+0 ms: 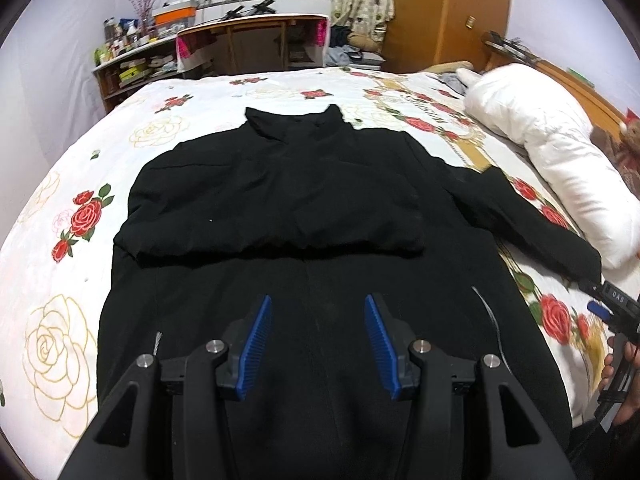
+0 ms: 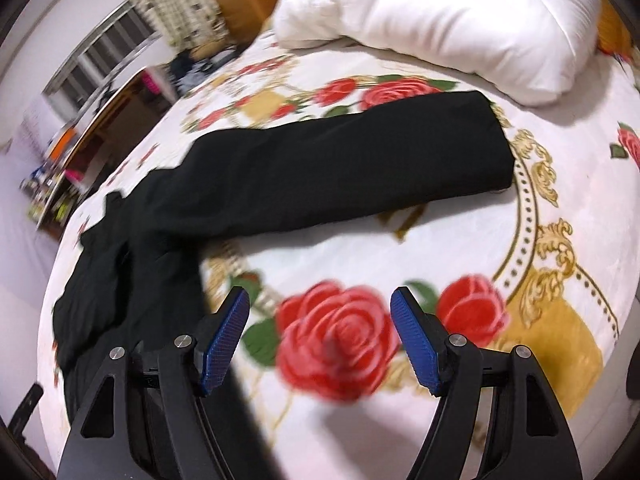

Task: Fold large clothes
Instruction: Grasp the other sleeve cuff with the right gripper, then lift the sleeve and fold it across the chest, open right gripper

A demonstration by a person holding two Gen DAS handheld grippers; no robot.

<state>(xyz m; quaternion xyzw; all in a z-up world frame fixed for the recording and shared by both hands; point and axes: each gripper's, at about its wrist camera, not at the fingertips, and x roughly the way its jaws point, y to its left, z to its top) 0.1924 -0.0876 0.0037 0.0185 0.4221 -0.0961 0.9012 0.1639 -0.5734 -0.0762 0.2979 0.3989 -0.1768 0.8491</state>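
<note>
A large black jacket lies flat on the floral bedsheet, collar pointing away. One sleeve is folded across its chest. The other sleeve stretches out to the right. My left gripper hovers open over the jacket's lower half, with nothing between its blue pads. In the right wrist view, my right gripper is open above a printed rose on the bedsheet, just right of the jacket's body. The outstretched sleeve lies ahead of it, cuff end to the right. A hand holds that gripper at the frame's right edge.
A rolled white duvet lies along the bed's right side, close to the sleeve's cuff. Beyond the bed stand a desk, a cluttered shelf and a wooden wardrobe. The right wrist view is blurred.
</note>
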